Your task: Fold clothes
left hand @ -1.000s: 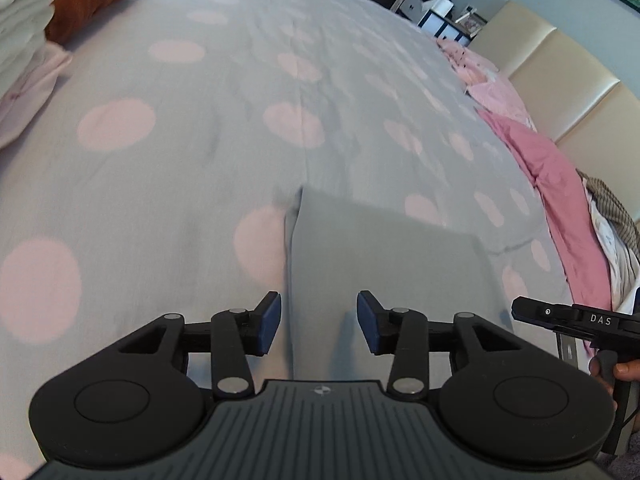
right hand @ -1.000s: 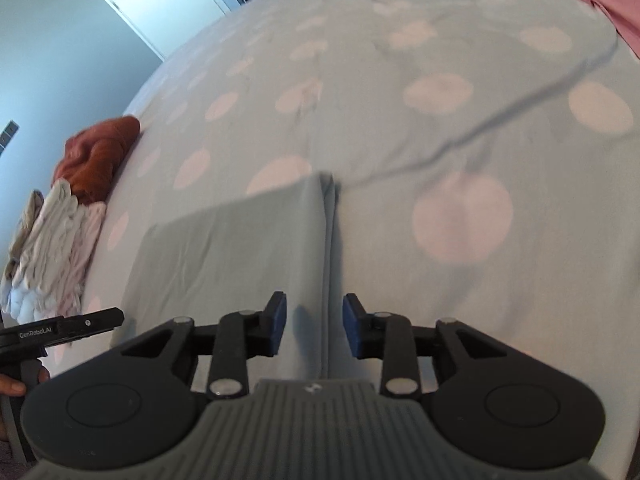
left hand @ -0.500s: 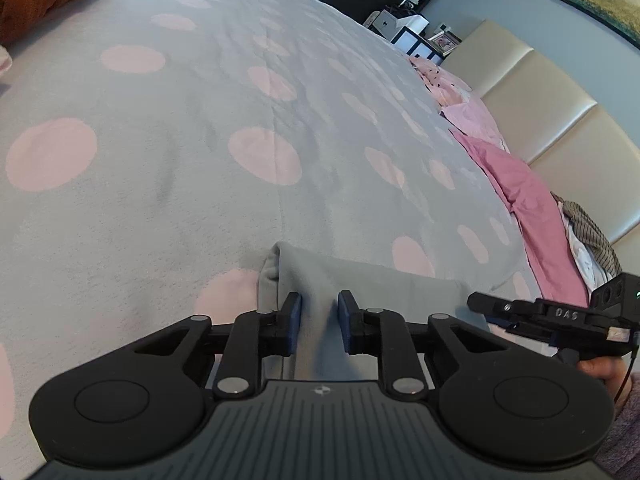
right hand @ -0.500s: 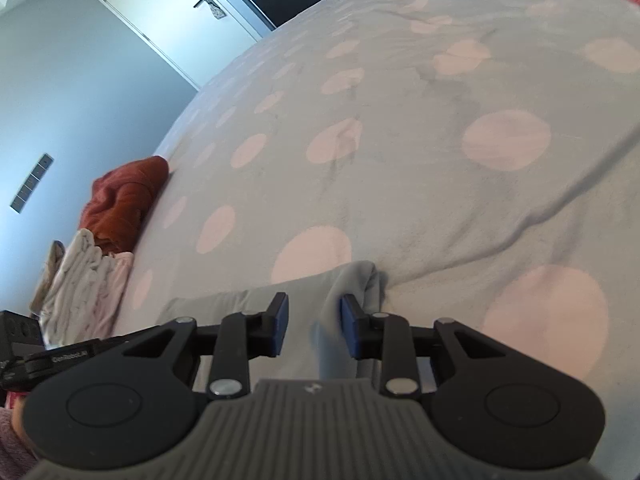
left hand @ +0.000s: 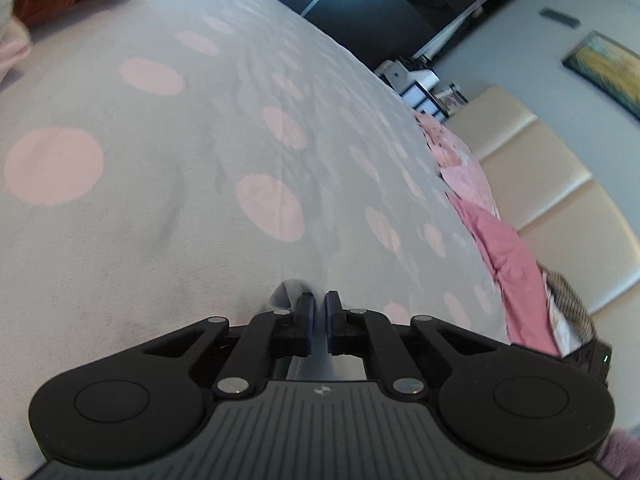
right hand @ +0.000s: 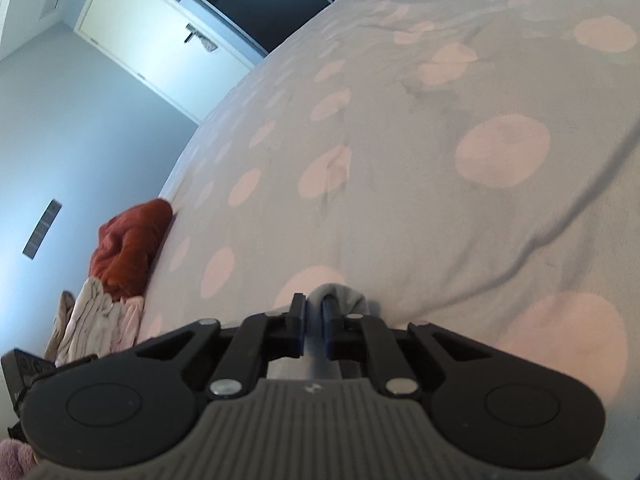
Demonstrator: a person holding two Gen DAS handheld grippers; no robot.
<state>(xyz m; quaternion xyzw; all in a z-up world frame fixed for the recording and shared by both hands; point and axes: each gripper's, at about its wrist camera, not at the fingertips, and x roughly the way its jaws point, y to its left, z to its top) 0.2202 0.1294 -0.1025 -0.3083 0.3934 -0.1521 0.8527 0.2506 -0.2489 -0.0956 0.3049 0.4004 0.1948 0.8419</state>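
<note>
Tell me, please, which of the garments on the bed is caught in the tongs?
The plain grey garment, bunched at the bed's near edge, is the one. The rust-red garment and the pale crumpled clothes lie untouched, apart at the bed's side.

Left hand-held gripper: matte black plastic linkage arms with silver rivets, blue-padded fingers, ribbed grey housing bearing a small round emblem; right hand-held gripper identical; fuzzy mauve sleeve beside it.
</note>
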